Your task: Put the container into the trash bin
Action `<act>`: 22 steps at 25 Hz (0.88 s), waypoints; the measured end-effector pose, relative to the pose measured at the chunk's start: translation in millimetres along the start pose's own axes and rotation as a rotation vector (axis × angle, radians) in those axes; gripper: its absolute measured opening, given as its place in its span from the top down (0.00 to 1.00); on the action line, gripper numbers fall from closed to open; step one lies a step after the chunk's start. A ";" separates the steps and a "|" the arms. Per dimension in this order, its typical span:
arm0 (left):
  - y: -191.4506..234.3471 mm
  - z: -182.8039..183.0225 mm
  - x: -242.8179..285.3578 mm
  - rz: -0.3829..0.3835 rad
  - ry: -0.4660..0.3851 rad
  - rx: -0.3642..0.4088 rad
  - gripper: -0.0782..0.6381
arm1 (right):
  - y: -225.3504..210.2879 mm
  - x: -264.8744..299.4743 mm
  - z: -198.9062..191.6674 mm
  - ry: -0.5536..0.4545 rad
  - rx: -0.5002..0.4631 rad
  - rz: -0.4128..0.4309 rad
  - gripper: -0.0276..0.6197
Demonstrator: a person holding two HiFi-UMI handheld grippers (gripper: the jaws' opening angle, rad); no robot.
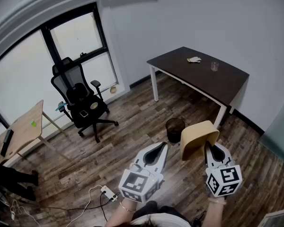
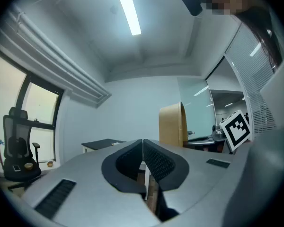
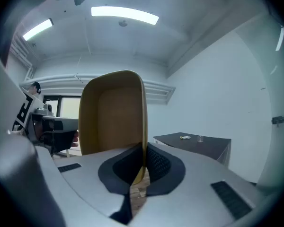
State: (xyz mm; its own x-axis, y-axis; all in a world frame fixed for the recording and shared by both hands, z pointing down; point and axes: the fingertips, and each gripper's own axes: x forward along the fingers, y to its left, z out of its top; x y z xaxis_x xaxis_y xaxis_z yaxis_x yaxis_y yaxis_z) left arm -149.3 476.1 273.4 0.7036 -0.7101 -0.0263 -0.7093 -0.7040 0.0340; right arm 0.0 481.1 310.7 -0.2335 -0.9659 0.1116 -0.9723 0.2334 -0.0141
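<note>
Head view, looking steeply down into an office room with a wood-plank floor. At the near edge of the view a person holds two grey grippers, each with a marker cube.

The right gripper (image 1: 208,146) has its jaws closed tight on one thin side wall of the container (image 1: 197,137), holding it up off the floor. The container is a tan, paper-like tub, rectangular with rounded corners and a slightly lighter rim. It is turned on its side, so its open mouth faces back toward the person. In the right gripper view the container (image 3: 112,113) stands upright above the jaws, showing a smooth, empty brown inside, with the right gripper (image 3: 143,151) pinching its right-hand wall.

The container hangs just right of the trash bin (image 1: 175,128), a small round dark bin standing on the floor just beyond the grippers; the two overlap slightly in the head view.

The left gripper (image 1: 162,146) is level beside the right one. In the left gripper view its jaws meet, with nothing between them (image 2: 143,144).

Far right stands a dark table (image 1: 227,82) bearing a small glass (image 1: 214,66). Far left, a black office chair (image 1: 80,103) sits by the window.
</note>
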 end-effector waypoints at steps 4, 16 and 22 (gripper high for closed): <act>5.3 -3.4 3.4 0.018 -0.008 -0.004 0.86 | -4.7 4.6 -3.8 0.005 0.007 -0.003 0.94; 11.4 -3.7 29.9 0.035 -0.012 -0.005 0.86 | -25.1 26.2 -5.8 -0.008 0.038 0.027 0.94; 20.7 -2.8 61.8 0.028 -0.016 -0.004 0.86 | -46.2 49.0 -5.1 -0.011 0.058 0.028 0.94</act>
State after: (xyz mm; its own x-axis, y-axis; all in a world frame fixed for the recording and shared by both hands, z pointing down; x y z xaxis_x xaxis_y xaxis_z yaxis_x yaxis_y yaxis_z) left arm -120.4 417.7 275.3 0.6826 -0.7296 -0.0410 -0.7286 -0.6838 0.0391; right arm 33.6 423.6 321.8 -0.2604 -0.9604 0.0991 -0.9644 0.2538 -0.0749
